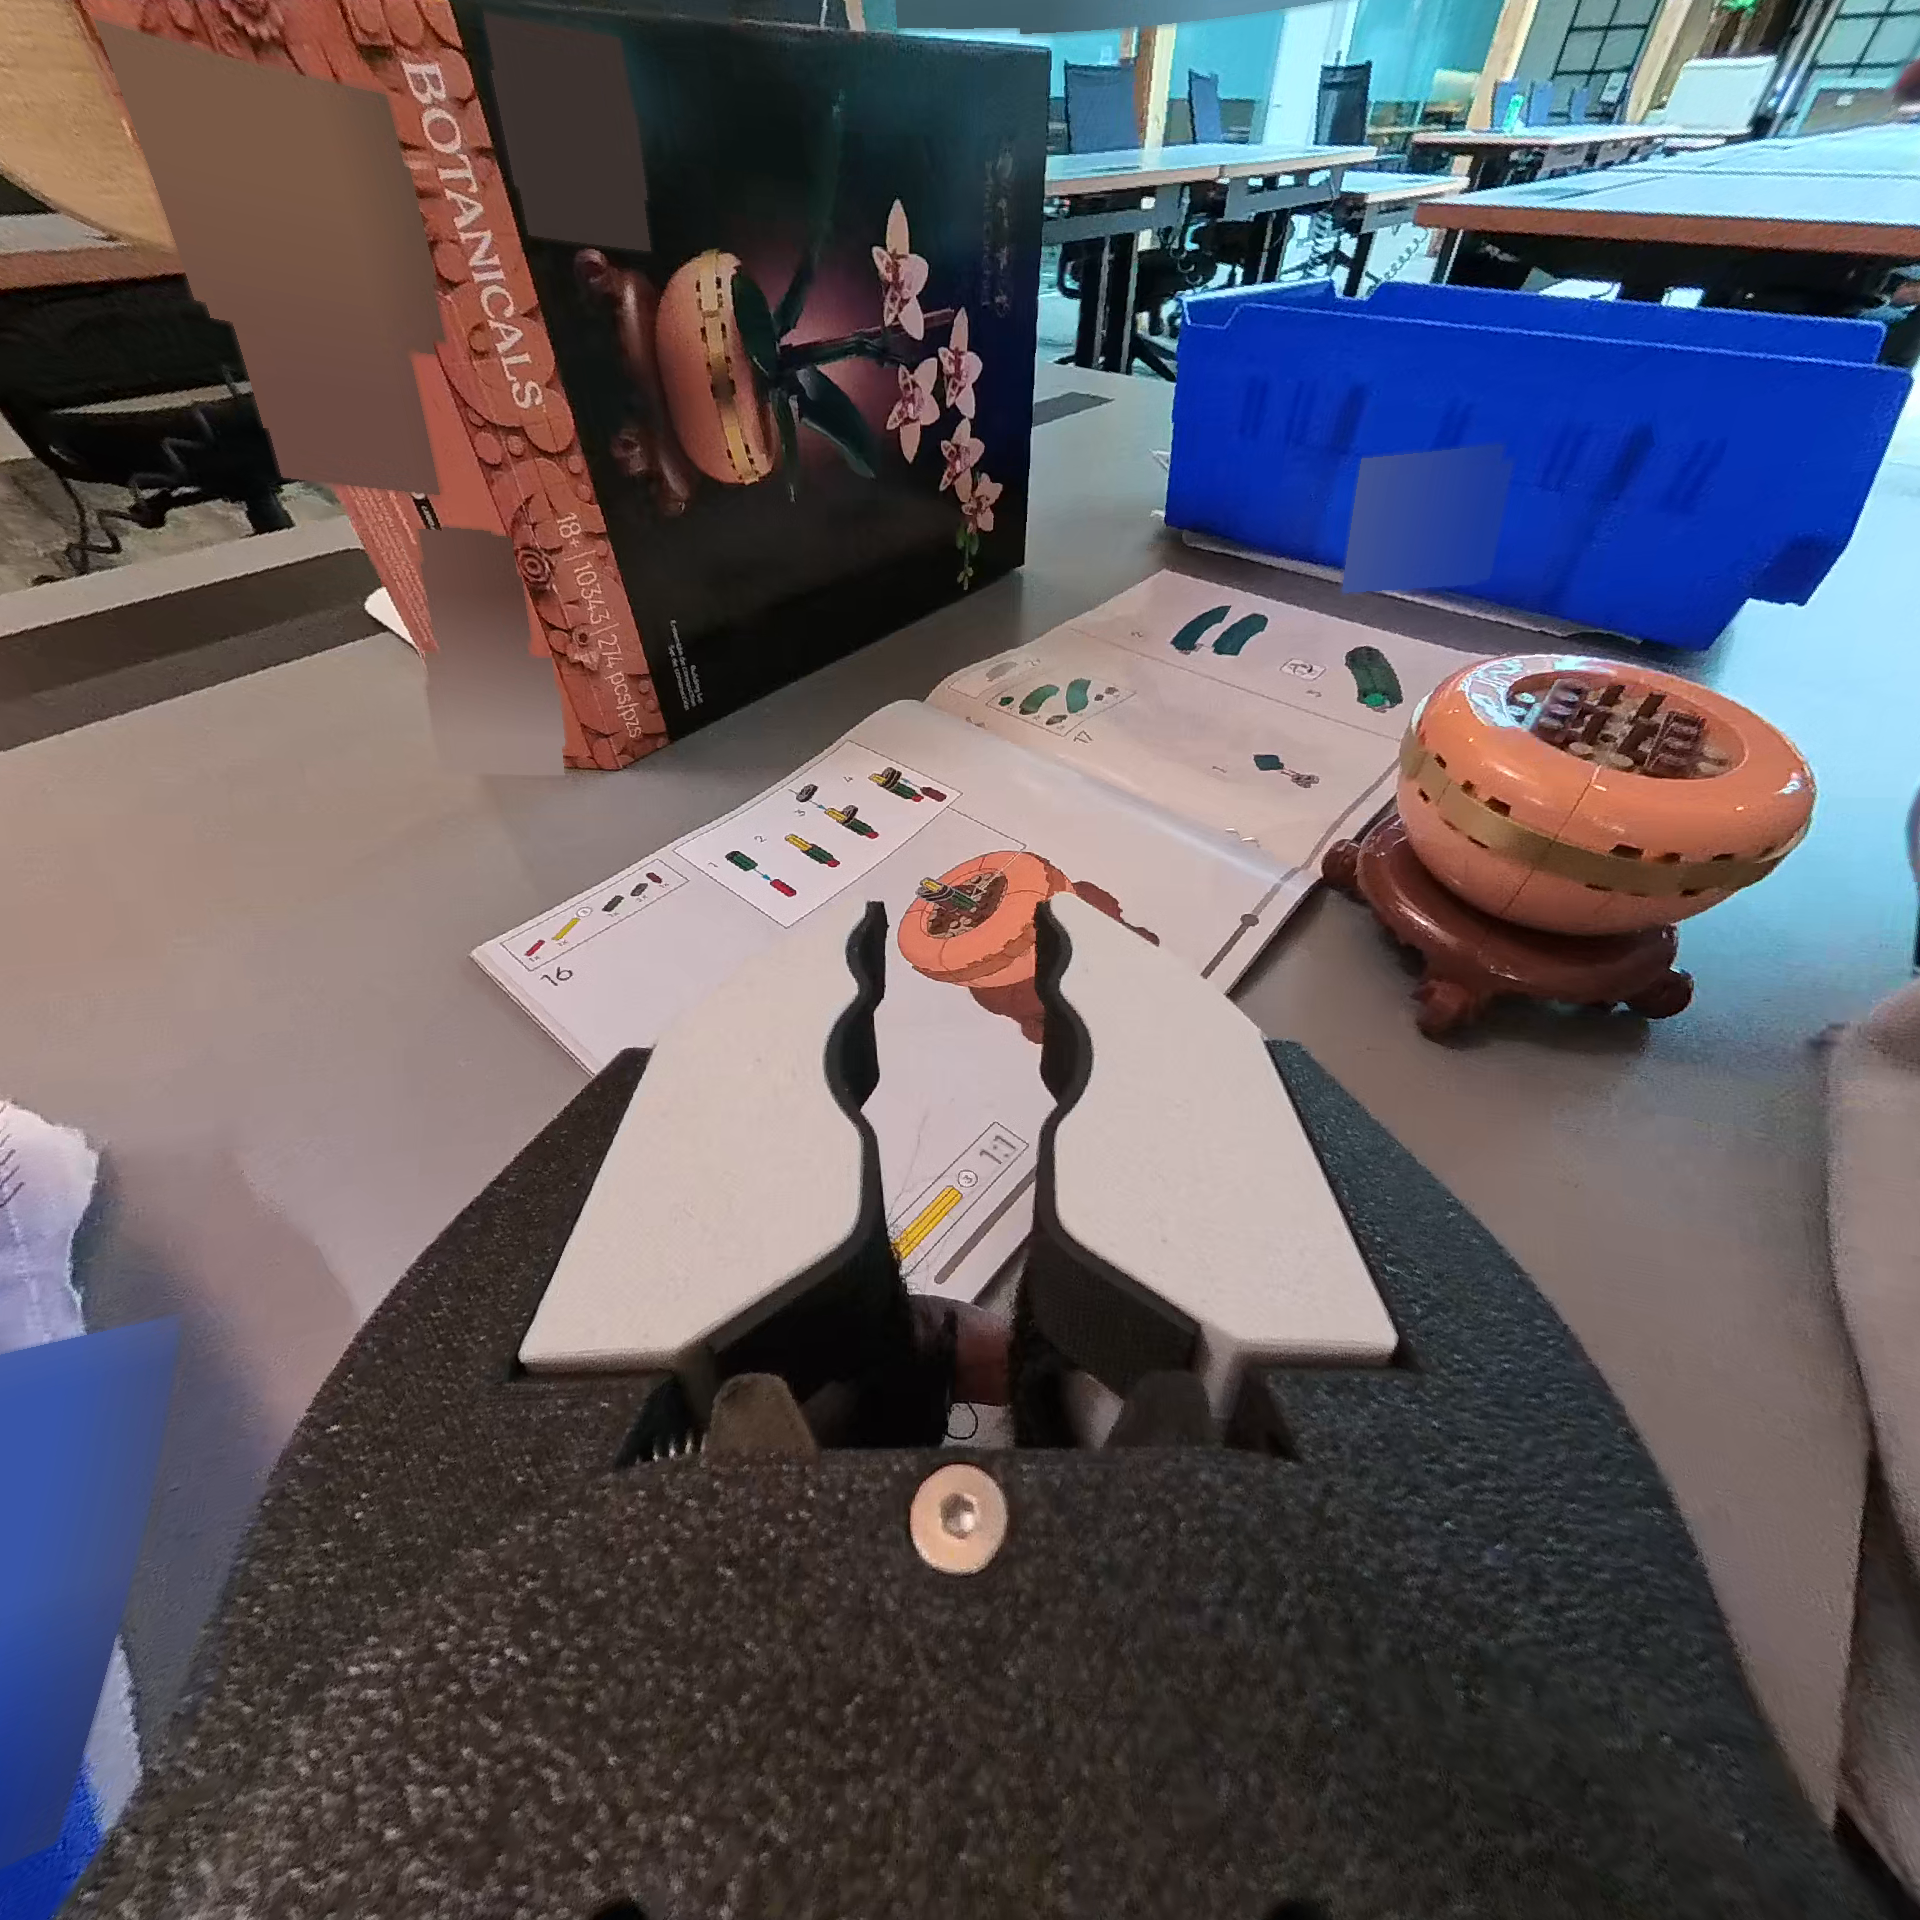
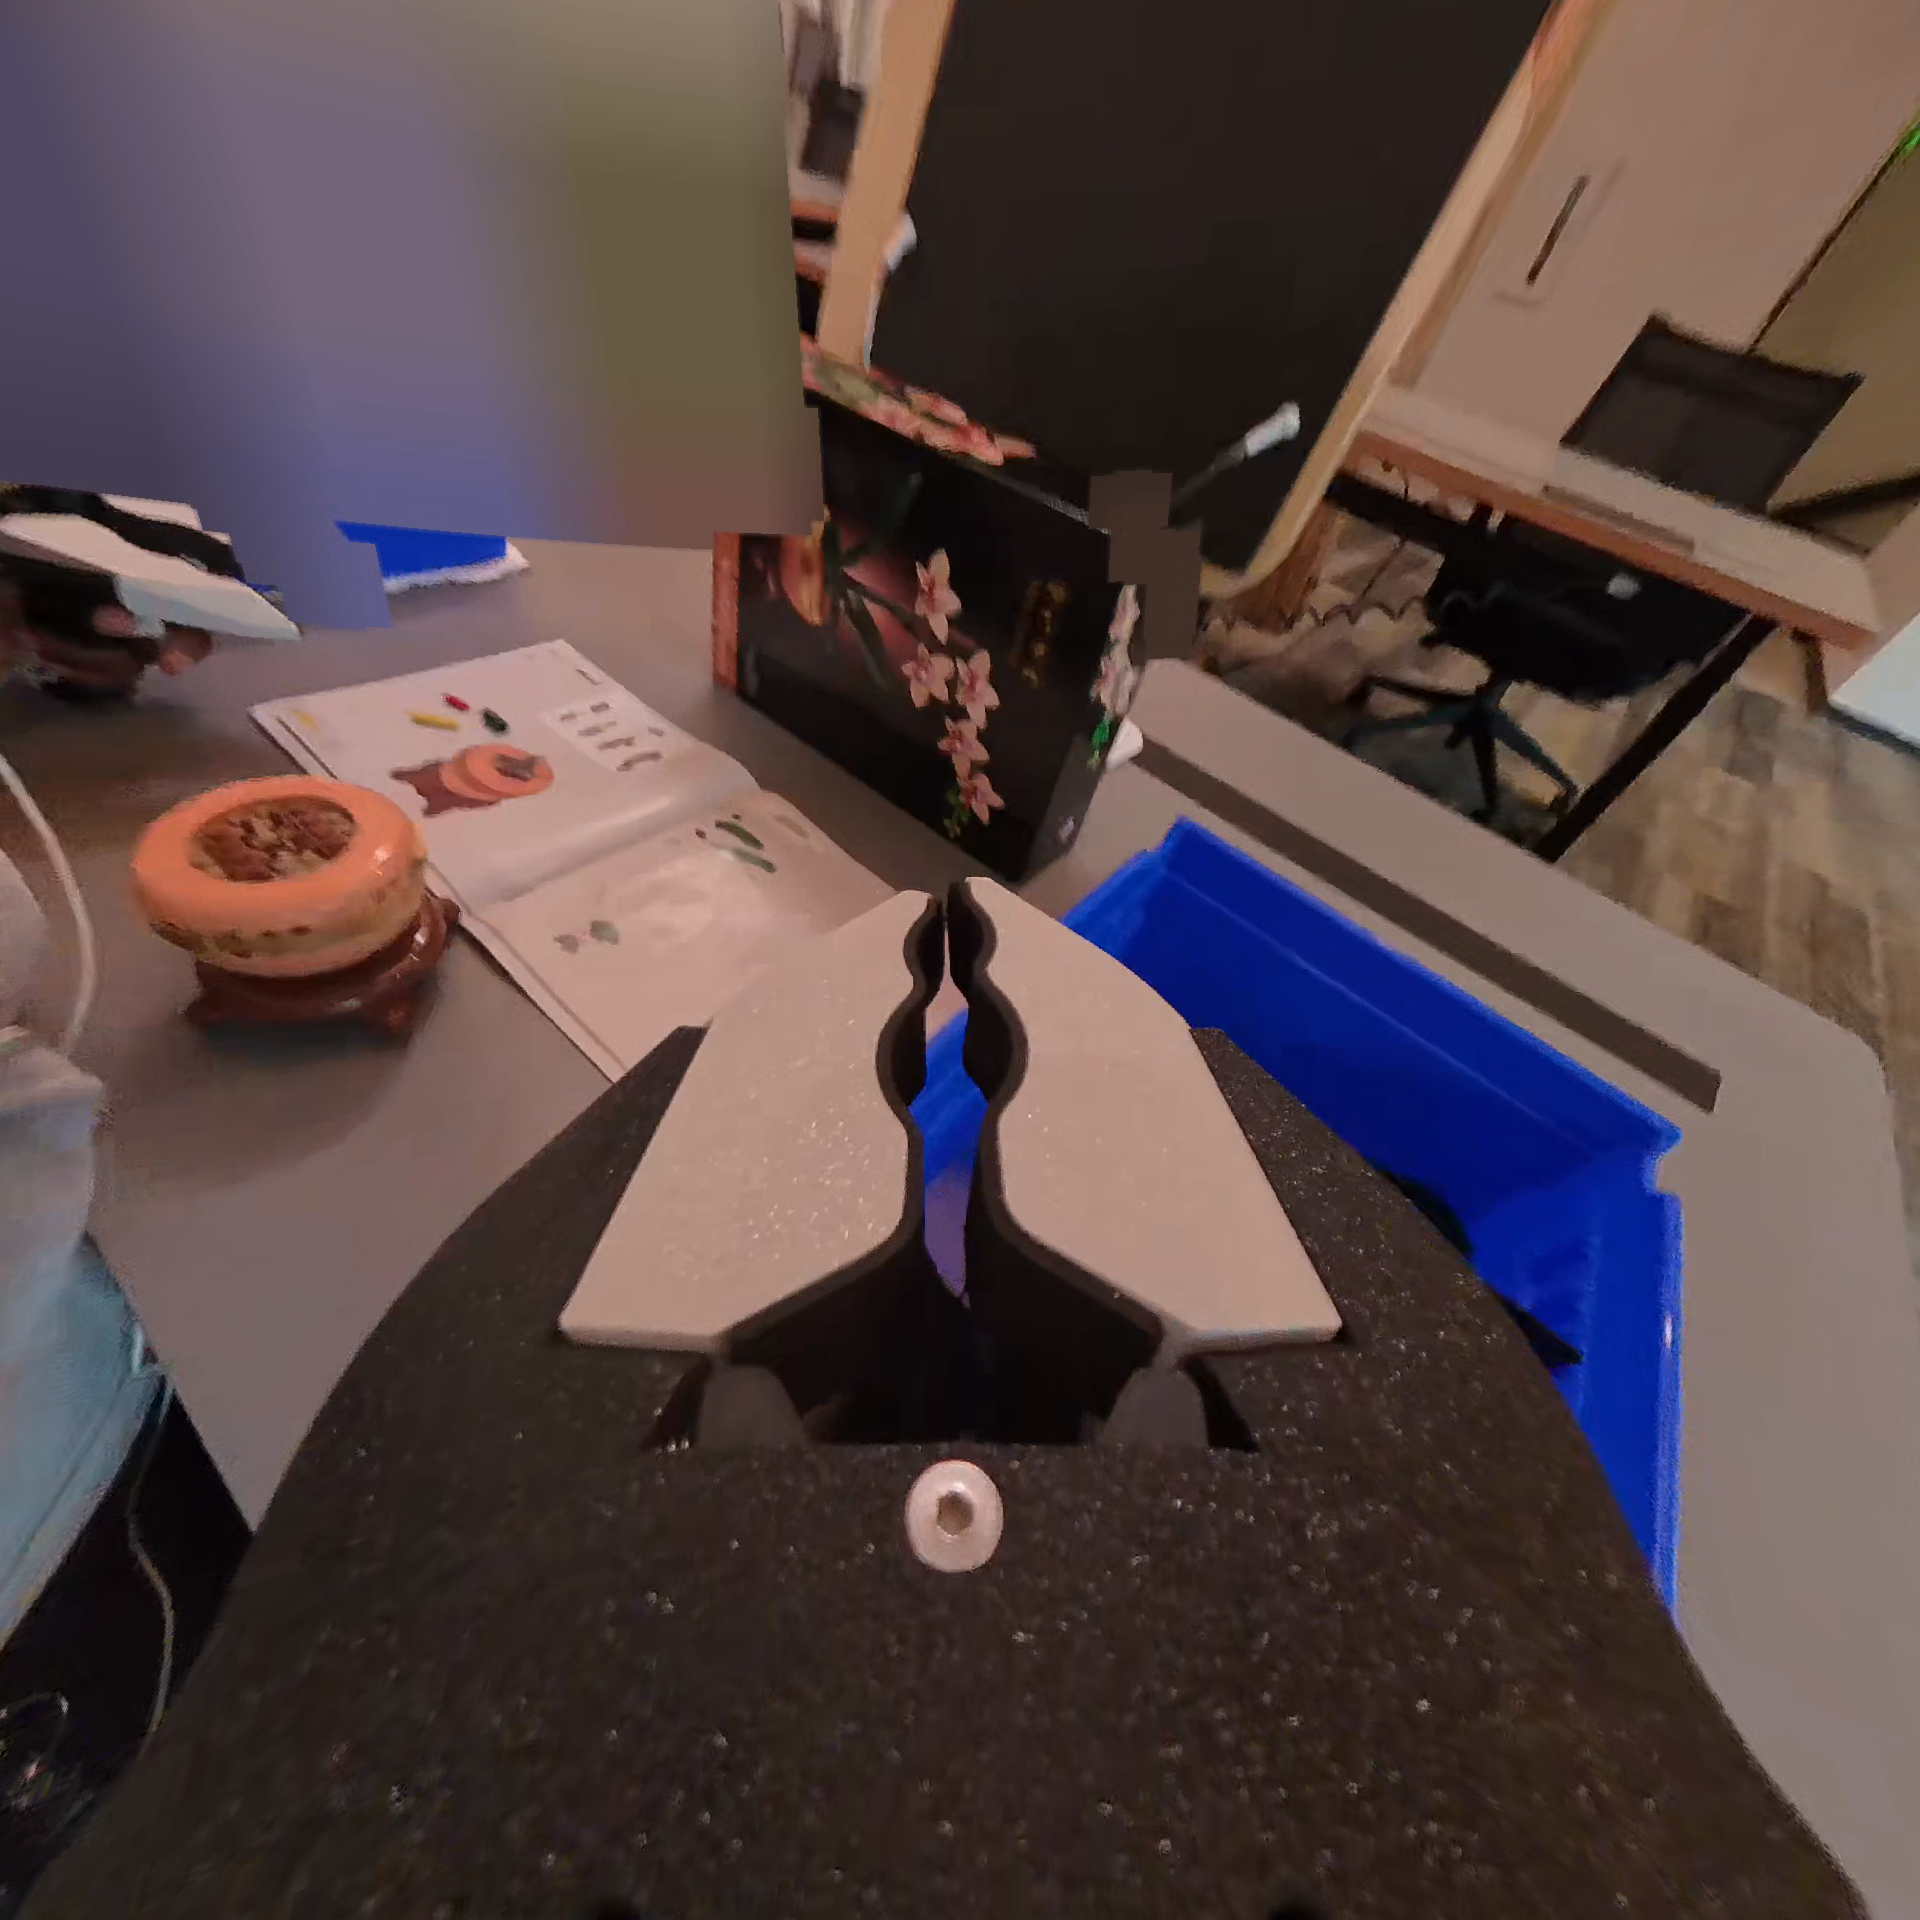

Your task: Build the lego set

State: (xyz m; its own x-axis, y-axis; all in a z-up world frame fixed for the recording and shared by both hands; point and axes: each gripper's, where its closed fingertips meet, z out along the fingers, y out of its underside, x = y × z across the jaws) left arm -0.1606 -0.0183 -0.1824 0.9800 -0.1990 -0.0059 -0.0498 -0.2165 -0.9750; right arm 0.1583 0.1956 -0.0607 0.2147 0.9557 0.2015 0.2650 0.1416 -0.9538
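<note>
The built orange pot on its brown stand [image 1: 1590, 800] sits on the grey table, to the right of the open instruction booklet [image 1: 1091, 810]. My left gripper [image 1: 961, 920] is open and hovers over the booklet's near page, with nothing between its fingers. My right gripper [image 2: 945, 899] is shut, its fingertips meeting, and nothing shows between them. It hangs over the near left edge of the blue bin [image 2: 1351, 1039]. The pot [image 2: 281, 883] and booklet [image 2: 582, 821] lie to its left. The left gripper [image 2: 156, 592] shows at the far left of the right wrist view.
The set's box [image 1: 790, 364] stands upright behind the booklet, and it also shows in the right wrist view [image 2: 935, 675]. The blue bin [image 1: 1538, 457] sits at the back right. A sleeve [image 1: 1870, 1351] is at the right edge. Tables and chairs stand beyond. Spacing between my two grippers at the tips: around 40 cm.
</note>
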